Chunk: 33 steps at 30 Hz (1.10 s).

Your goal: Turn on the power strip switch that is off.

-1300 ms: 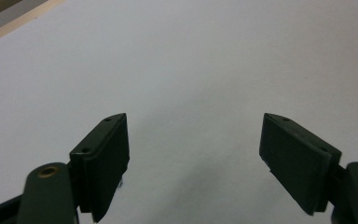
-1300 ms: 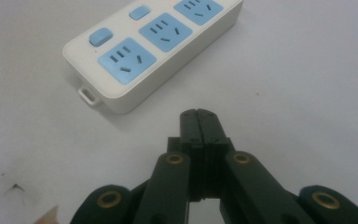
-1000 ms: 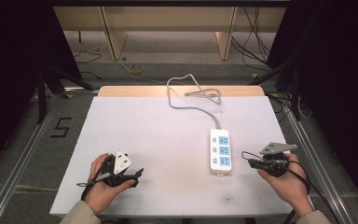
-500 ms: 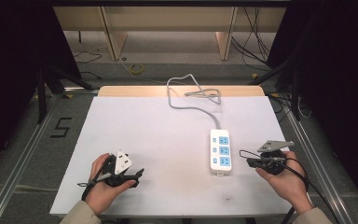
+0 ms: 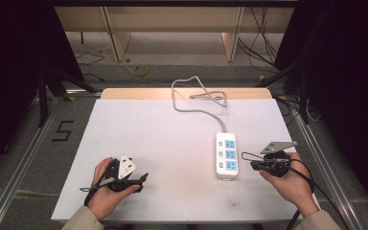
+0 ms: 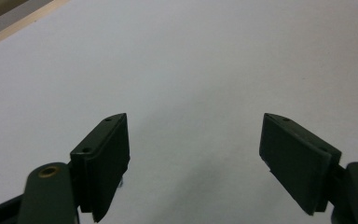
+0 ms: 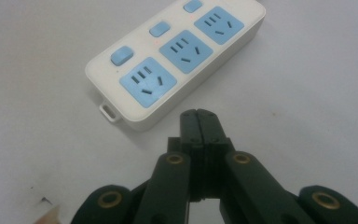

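White surface (image 5: 172, 143) under both claws, bare between them. Power strip (image 5: 226, 155) just beside the right claw (image 5: 255, 164), off its tips, three blue sockets up, nothing in between. Grey cord (image 5: 196, 103) looping away beyond the strip. Right claw pinched fully together, empty. Left claw (image 5: 141, 178) spread wide, empty, well apart from the strip.

White table (image 5: 172, 139), wooden shelving (image 5: 172, 19) behind, "5" mark (image 5: 63, 130) on floor.
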Motion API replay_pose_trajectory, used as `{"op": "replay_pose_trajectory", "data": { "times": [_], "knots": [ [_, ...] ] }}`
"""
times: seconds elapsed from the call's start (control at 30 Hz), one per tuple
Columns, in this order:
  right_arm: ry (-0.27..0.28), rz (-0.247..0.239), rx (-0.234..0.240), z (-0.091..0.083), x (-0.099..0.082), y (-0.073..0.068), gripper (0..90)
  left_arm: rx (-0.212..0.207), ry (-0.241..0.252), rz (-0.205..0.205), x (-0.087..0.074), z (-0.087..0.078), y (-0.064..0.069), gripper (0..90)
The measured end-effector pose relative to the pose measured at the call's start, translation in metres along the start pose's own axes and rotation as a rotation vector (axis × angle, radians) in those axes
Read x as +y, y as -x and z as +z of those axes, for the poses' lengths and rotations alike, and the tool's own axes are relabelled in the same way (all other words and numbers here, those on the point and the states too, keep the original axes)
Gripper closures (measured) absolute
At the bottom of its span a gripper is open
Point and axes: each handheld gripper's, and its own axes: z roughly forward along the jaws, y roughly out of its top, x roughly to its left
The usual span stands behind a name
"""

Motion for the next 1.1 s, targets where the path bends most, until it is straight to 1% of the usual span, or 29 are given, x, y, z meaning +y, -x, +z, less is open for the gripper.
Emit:
{"op": "replay_pose_trajectory", "data": {
  "times": [0.6, 0.9, 1.1],
  "knots": [
    [-0.026, -0.015, 0.01, 0.001, 0.01, -0.005, 90.0, 0.0, 0.006, -0.002, 0.001, 0.0, 0.001, 24.5],
    [-0.036, -0.021, 0.017, 0.002, 0.016, -0.005, 90.0, -0.001, 0.005, -0.002, 0.001, 0.001, 0.001, 24.6],
    [-0.052, -0.025, 0.025, 0.002, 0.019, -0.007, 90.0, -0.001, 0.006, 0.003, 0.001, 0.001, 0.002, 24.6]
  ]
}}
